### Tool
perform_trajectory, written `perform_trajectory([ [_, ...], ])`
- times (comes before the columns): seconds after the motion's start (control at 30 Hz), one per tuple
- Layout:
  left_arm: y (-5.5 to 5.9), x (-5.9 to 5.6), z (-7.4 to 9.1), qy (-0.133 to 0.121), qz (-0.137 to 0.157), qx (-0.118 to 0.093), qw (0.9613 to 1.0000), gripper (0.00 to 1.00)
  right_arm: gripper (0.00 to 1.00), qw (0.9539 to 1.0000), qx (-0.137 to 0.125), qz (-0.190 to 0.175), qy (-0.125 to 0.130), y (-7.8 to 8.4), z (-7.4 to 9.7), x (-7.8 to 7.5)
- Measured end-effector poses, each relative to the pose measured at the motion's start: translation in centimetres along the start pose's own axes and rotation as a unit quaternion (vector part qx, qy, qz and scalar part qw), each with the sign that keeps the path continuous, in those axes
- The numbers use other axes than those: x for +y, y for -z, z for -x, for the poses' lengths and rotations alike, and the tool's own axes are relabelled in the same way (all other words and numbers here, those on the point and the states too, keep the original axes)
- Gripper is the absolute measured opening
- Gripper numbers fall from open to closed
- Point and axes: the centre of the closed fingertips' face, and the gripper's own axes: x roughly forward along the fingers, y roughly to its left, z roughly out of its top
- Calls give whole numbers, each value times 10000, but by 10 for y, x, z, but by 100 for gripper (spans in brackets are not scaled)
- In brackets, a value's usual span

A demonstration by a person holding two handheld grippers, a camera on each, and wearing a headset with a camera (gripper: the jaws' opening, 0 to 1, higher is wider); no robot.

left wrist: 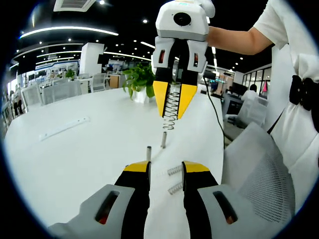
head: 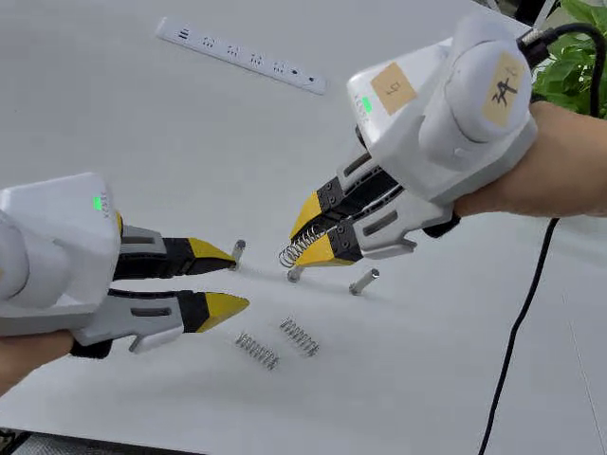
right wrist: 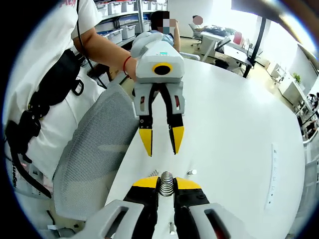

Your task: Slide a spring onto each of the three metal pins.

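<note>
one spring in right hand-held gripper, angled downward

Three springs: two lying near on the desk, one in the right tool. Three pins. Two tools, counting the left tool. One power strip, far.

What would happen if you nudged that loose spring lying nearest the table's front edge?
The loose spring lies on its side on the smooth white table, so it would probably roll. It looks thin-wired, so likely light and easily flicked away. Its open coils suggest it squashes if pinched endwise.
</note>
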Motion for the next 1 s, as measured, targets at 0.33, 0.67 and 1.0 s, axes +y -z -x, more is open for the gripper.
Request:
perform_trajectory([
  [0.33,8,11,9,-248,25,-24,9997,36,7,9995,197,-131,197,3,-11,-30],
  [0.67,17,18,11,-311,10,6,9995,53,8,9982,427,-296,307,9,-28,-51],
  [1.0,25,18,9,-260,108,22,9996,66,8,9972,560,-461,169,16,-55,-60],
])
